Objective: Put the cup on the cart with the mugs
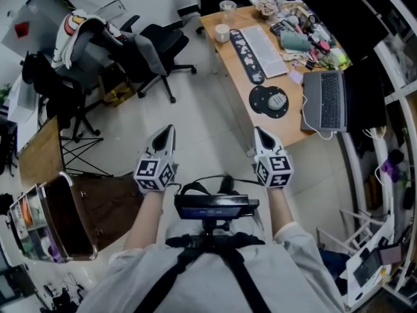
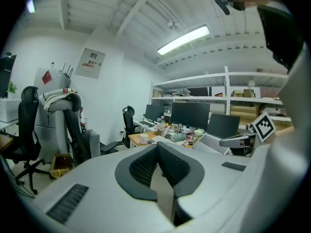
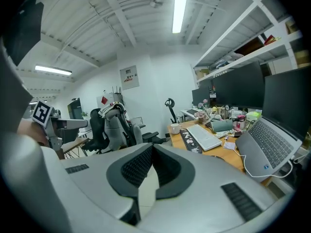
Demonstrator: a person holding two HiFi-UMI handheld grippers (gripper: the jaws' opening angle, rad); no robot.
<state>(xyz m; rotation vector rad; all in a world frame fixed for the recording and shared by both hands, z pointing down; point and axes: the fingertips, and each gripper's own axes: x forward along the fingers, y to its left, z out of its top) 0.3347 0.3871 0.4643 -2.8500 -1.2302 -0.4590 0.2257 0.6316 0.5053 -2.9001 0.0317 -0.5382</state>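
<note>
A white cup (image 1: 222,32) stands on the near left corner of the wooden desk (image 1: 238,83); it also shows as the cup (image 2: 144,139) in the left gripper view and the cup (image 3: 175,128) in the right gripper view. A metal-framed cart (image 1: 62,178) with a brown top stands at the lower left. My left gripper (image 1: 171,128) and right gripper (image 1: 256,130) hover side by side over the floor, well short of the desk. Both are shut and hold nothing: left gripper (image 2: 158,145), right gripper (image 3: 152,146).
The desk carries a keyboard (image 1: 264,49), a laptop (image 1: 324,100), a round black mat (image 1: 269,101) and clutter at its far end. Black office chairs (image 1: 153,47) stand on the floor to the left, one draped with clothing (image 1: 81,28). A brown board (image 1: 40,154) leans near the cart.
</note>
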